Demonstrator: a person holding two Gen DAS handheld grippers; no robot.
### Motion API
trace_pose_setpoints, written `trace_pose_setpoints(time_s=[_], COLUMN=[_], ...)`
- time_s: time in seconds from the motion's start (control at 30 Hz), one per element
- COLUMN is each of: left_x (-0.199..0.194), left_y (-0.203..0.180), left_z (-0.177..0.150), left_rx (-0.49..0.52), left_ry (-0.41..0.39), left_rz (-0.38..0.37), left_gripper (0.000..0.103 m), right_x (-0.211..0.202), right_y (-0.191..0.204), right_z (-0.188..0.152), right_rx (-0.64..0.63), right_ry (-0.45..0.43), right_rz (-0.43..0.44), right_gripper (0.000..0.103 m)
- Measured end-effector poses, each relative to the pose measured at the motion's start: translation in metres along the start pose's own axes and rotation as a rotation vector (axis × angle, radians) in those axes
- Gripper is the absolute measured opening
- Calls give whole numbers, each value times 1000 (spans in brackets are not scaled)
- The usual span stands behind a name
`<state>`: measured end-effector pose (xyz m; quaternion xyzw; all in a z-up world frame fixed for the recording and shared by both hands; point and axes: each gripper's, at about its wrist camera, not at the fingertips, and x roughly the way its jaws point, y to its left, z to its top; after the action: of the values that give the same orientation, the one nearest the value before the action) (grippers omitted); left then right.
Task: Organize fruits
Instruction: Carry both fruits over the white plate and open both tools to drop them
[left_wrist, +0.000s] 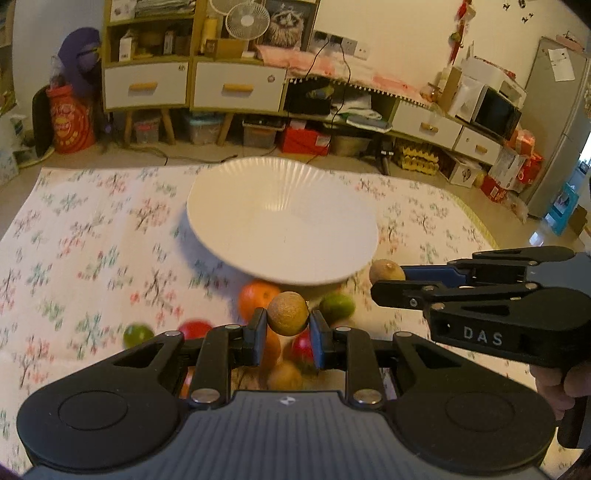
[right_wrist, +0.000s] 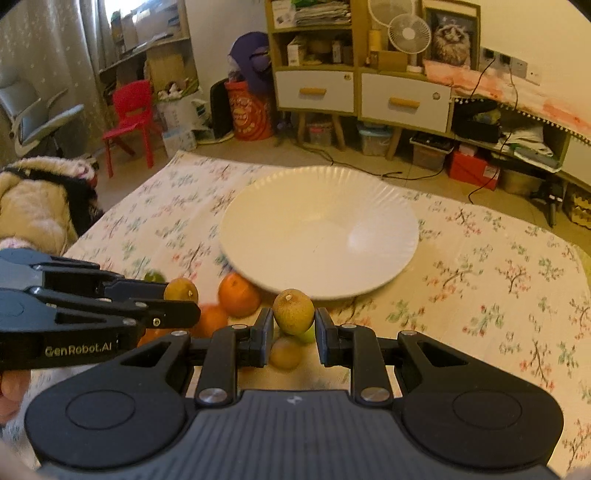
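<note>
Left gripper (left_wrist: 288, 328) clenched on a brown round fruit (left_wrist: 287, 313), held above the fruit pile. Right gripper (right_wrist: 294, 325) clenched on a second brownish fruit (right_wrist: 293, 311), also lifted.

White bowl (left_wrist: 236, 236) sits on the floral cloth (left_wrist: 74, 240), at 12 o'clock from both grippers, near rim just beyond the held fruits. In the left view the right gripper comes in from 3 o'clock, its fruit close to the bowl's near-right rim.

Pile at 6 o'clock of the bowl: orange (left_wrist: 255, 297), green fruit (left_wrist: 338, 306), red fruit (left_wrist: 194, 329), lime (left_wrist: 137, 334) farther out toward 8 o'clock.

Open cloth lies left and right of the bowl; the cloth's far edge runs behind it at 12 o'clock.
</note>
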<state>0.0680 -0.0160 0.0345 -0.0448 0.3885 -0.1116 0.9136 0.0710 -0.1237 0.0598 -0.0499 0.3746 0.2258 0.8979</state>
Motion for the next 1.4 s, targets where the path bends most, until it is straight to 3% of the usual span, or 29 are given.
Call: trace_pose_setpoints(time_s=[0.43,0.67,0.9,1.4], left_x=[40,64,77,88], left_y=[4,7,4,3], left_z=[26,36,43,51], left_rx=[37,60,127,140], left_ry=[-33,-8,14,24], left_rz=[21,53,62,78], left_gripper=[26,26,26,28], right_x=[41,63,73,76], right_y=[-26,-29,-28,-29], right_z=[24,34,34,38], right_rx=[26,28,17,34], right_ry=[-13,2,36,48], right_rz=[-22,-32,-45,-61], right_gripper=[22,22,22,23])
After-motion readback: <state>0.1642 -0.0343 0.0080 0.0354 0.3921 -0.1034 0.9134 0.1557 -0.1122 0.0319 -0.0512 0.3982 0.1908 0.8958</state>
